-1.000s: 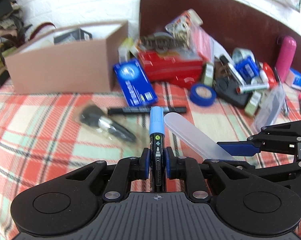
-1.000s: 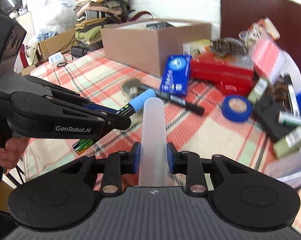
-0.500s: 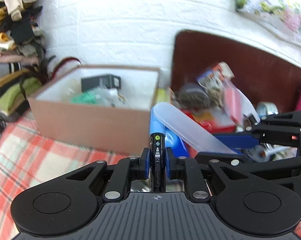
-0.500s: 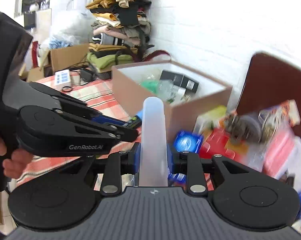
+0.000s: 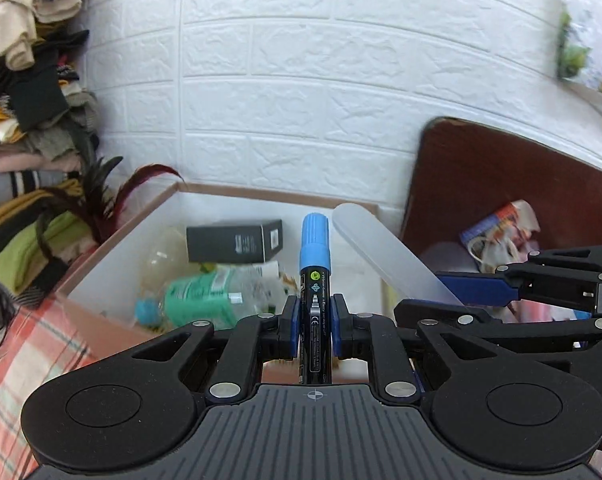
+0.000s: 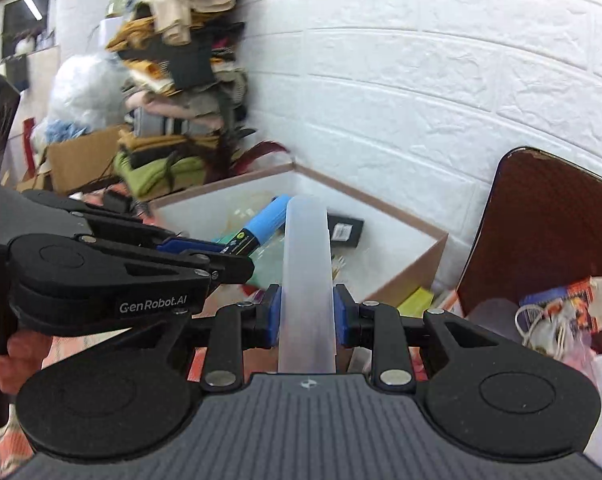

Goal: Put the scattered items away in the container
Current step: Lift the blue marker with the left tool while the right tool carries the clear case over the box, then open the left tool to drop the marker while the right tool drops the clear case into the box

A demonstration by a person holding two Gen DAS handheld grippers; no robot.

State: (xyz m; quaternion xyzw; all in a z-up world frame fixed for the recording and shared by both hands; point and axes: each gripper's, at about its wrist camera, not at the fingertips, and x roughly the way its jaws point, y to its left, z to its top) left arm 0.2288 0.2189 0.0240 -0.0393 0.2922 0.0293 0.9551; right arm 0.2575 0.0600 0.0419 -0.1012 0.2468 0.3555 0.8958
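Note:
My left gripper (image 5: pixel 315 320) is shut on a black marker with a blue cap (image 5: pixel 315 256), which points forward over the open cardboard box (image 5: pixel 113 240). My right gripper (image 6: pixel 307 312) is shut on a long translucent plastic case (image 6: pixel 307 264), held beside the marker and also reaching over the box (image 6: pixel 405 272). In the right wrist view the left gripper (image 6: pixel 229 256) and its marker (image 6: pixel 261 228) sit just left of the case. Inside the box lie a black carton (image 5: pixel 235 240) and a green-labelled clear bottle (image 5: pixel 205 292).
A white brick-pattern wall stands right behind the box. A dark brown headboard (image 5: pixel 501 184) rises to the right, with a packet of clutter (image 5: pixel 497 236) at its foot. Folded clothes (image 5: pixel 25 128) pile up at the left. Checked cloth (image 5: pixel 17 340) covers the surface.
Both grippers rose and travelled together from above the checked cloth toward the box, each keeping its item; the box interior now fills the view below them.

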